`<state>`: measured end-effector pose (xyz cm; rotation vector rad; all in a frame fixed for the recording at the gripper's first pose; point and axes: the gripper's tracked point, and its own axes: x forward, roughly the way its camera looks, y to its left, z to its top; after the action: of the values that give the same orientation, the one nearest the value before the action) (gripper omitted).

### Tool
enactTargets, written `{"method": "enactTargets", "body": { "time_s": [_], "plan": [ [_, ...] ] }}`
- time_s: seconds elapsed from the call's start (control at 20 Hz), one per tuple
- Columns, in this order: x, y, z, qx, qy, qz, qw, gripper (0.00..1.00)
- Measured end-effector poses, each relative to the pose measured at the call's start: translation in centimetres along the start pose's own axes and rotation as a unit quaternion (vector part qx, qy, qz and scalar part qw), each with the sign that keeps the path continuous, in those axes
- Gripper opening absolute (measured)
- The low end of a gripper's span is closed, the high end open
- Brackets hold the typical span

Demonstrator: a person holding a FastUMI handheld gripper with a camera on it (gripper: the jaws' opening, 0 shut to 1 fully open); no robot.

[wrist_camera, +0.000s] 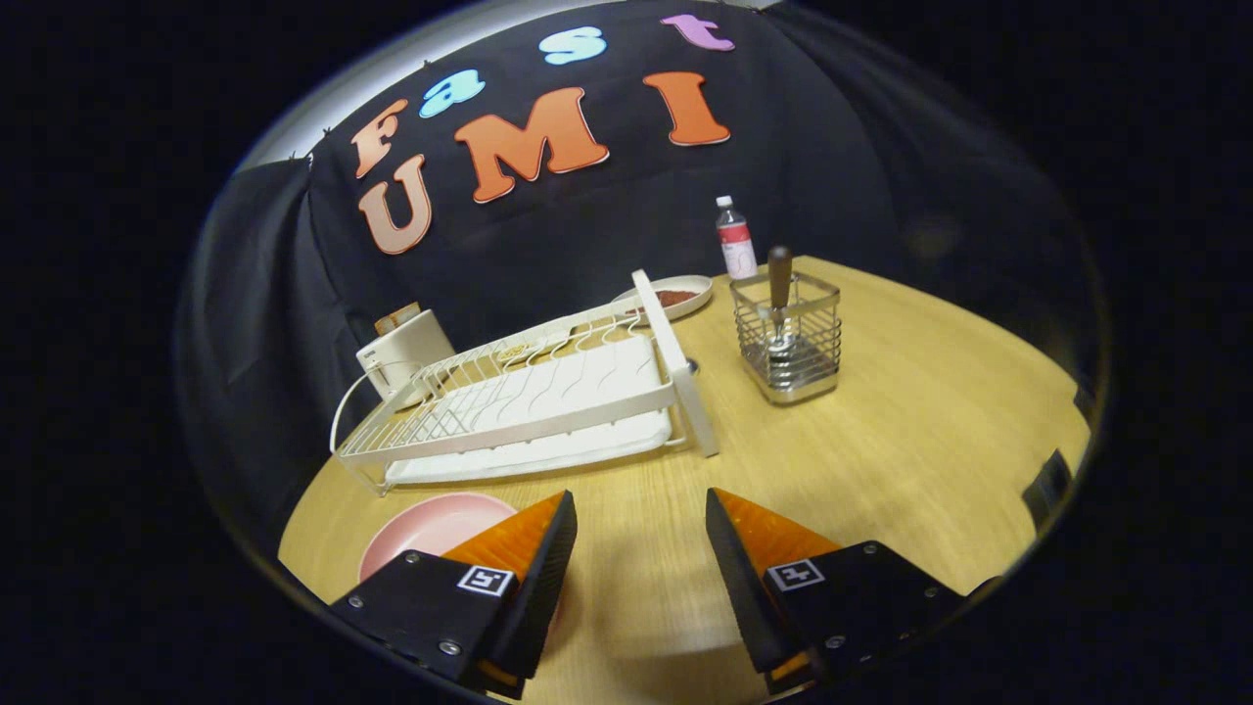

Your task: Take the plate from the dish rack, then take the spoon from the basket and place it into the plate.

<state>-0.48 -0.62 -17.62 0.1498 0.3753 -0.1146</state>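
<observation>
Plate (431, 529) lies on the table beside the left finger of the wide-spread, empty hand-held gripper (641, 509).

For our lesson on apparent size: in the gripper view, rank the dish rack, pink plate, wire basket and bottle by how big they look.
1. dish rack
2. pink plate, partly hidden by the open tongs, and wire basket: too close to rank
3. bottle

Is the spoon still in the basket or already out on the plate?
Still in. The spoon stands handle-up in the wire basket; the pink plate lies on the table beside the open gripper.
</observation>
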Motion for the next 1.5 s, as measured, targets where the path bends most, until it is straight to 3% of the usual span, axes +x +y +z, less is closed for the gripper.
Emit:
{"method": "enactTargets", "body": {
  "time_s": [0.25,0.5,1.1,1.3,1.5],
  "plan": [
    [0.2,-4.2,5.0,-0.047,-0.08,-0.071,0.993,0.95],
    [1.5,-7.3,8.0,-0.064,-0.125,-0.125,0.982,0.97],
    [6.3,-7.7,11.5,-0.078,-0.162,-0.131,0.975,0.96],
    [7.0,-7.8,11.6,-0.093,-0.165,-0.134,0.973,0.74],
    [7.8,-7.9,11.4,-0.095,-0.157,-0.134,0.974,0.36]
  ]
}}
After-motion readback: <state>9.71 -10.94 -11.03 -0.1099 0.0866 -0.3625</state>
